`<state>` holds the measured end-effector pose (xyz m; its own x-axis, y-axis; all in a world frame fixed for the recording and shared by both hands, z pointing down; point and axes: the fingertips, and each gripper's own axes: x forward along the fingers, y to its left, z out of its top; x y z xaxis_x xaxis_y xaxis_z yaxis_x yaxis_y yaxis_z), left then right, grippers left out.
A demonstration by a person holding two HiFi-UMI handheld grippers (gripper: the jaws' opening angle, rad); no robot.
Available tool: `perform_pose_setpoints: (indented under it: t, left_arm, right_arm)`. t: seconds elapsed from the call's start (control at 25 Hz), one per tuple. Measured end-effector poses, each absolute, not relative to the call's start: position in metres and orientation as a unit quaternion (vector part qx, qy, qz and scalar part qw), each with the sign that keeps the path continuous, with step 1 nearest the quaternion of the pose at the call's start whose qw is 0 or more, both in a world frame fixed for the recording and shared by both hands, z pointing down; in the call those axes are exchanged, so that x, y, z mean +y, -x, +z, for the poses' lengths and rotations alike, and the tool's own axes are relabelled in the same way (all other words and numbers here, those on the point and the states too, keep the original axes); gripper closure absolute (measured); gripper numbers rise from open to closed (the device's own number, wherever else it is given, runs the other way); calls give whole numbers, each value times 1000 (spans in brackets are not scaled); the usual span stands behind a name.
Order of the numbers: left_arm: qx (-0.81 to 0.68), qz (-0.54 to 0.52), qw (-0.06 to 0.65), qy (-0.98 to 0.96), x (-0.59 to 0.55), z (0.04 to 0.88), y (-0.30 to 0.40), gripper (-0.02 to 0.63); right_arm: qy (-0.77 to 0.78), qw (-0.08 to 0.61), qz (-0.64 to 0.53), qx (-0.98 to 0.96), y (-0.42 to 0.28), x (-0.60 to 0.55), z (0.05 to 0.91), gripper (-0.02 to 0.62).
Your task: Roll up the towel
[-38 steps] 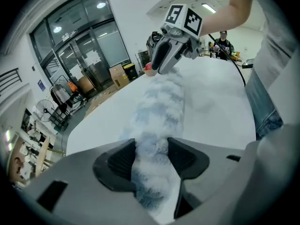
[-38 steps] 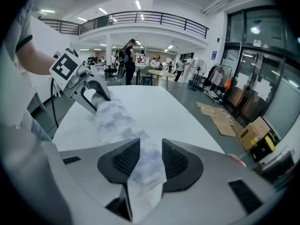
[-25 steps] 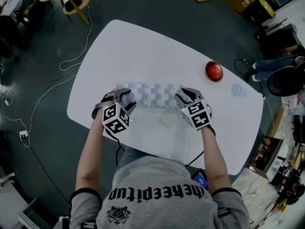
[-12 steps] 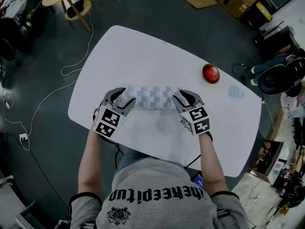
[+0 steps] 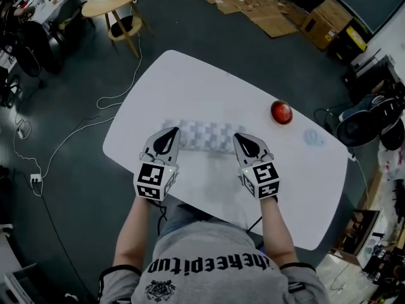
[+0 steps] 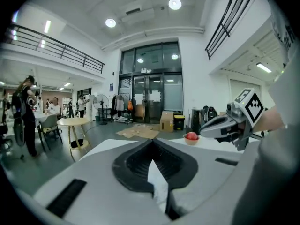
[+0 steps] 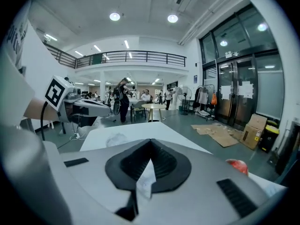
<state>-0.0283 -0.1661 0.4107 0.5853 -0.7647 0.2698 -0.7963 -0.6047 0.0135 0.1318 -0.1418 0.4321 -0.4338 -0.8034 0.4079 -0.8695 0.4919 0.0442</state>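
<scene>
Shirt print (image 5: pixel 213 259), bottom centre, reads roughly "thekeepitup". Small bowl (image 5: pixel 281 113), right of centre, holds a red ball. Left gripper (image 5: pixel 169 132) and right gripper (image 5: pixel 242 138) are closed and empty above the rolled towel (image 5: pixel 205 135).

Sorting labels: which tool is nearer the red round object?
The right tool, on the red round object's side of the towel; the left tool is farther.

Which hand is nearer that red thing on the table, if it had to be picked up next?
Probably the right. The right gripper hovers shut at the end of the rolled towel nearest the red object; the left gripper, also shut, is at the far end.
</scene>
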Motion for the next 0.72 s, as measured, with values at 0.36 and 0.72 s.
perform_pose_setpoints:
  t: [0.36,0.72]
  left_arm:
    - [-495,32,36,-868,-101,329,41,601]
    - [-520,14,-10,-854,-29,283,39,601]
  right_arm:
    - [-516,140,46,-844,-127,-85,370,592]
    - [-524,94,0,-847,-129,-18,313,592]
